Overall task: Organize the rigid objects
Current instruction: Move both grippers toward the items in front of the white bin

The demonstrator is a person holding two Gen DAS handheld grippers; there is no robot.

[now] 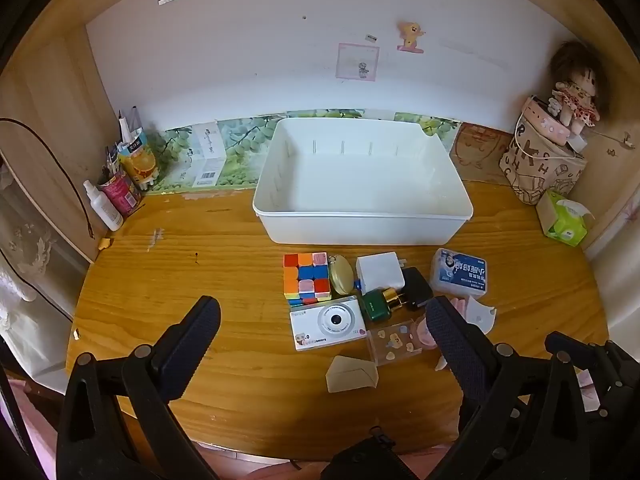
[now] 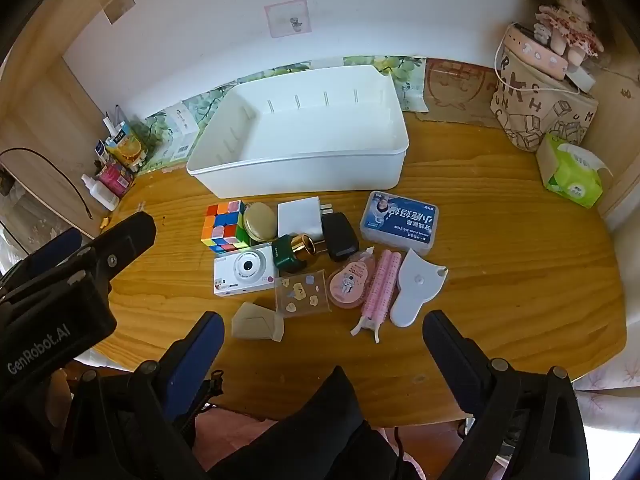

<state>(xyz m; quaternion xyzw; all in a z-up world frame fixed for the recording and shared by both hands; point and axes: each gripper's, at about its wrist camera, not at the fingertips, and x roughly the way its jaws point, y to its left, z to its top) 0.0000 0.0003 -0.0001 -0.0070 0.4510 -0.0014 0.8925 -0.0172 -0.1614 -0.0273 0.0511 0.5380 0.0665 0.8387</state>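
Hovering over the desk (image 2: 520, 280), both grippers have their jaws spread wide with nothing between them. The left gripper (image 1: 324, 344) hangs above the near edge, left of the pile, its right finger (image 1: 452, 332) covering part of the pink stuff. The right gripper (image 2: 320, 344) sits nearer the desk edge, in front of the pile, and the left gripper's black body shows at the left of its view.

The white bin (image 2: 304, 176) stands empty at the back of the desk, close to the wall. Everything to sort lies on the wood just in front of it, all bunched together: a cube (image 2: 225, 225) at the left, a round gold tin (image 2: 260, 221) touching it, then a white charger (image 2: 300, 218), a black adapter (image 2: 339, 236) and a blue floss box (image 2: 400, 220) at the right. Next row toward me: a white camera (image 2: 245, 272), a green bottle (image 2: 289, 254) with a gold cap lying on its side, a clear sticker box (image 2: 302, 292), a pink tape dispenser (image 2: 350, 284), pink rollers (image 2: 380, 288) and a white flat piece (image 2: 416, 284). A beige folded thing (image 2: 258, 322) lies nearest, below the camera.

Off to the side, well apart from the pile: a green tissue pack (image 2: 572, 176) at the right, a printed bag (image 2: 536, 112) with a doll (image 2: 564, 20) on top, and bottles (image 2: 108, 184) at the left wall.
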